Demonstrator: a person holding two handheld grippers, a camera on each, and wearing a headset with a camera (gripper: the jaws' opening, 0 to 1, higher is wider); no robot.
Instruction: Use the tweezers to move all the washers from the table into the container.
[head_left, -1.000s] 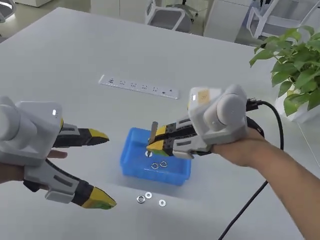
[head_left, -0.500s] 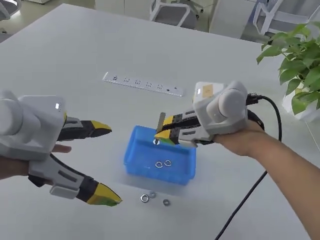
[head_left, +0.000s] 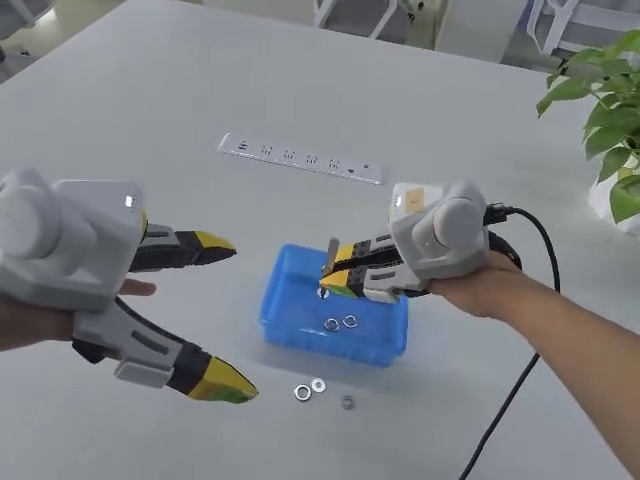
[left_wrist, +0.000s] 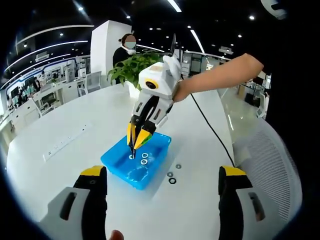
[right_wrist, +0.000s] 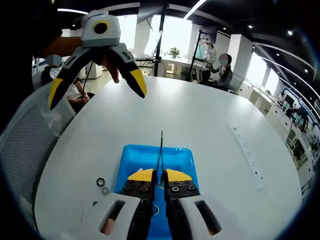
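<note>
**Head view: tweezers pointing into the container**

The right gripper (head_left: 335, 285) is pinching the thin metal tweezers (head_left: 331, 252), jaws pressed together, with the tips aiming down into the blue plastic container (head_left: 285, 335), probably for releasing. Two flat shiny washers (head_left: 331, 324) are lying inside it. Three more washers (head_left: 318, 386) are waiting on the smooth table (head_left: 150, 120), just beside its near wall. The left gripper (head_left: 240, 318) is hovering beside the container, jaws spread, empty.

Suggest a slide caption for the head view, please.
Right tongs hold tweezers over blue container; three washers lie on table; left tongs open.
</note>
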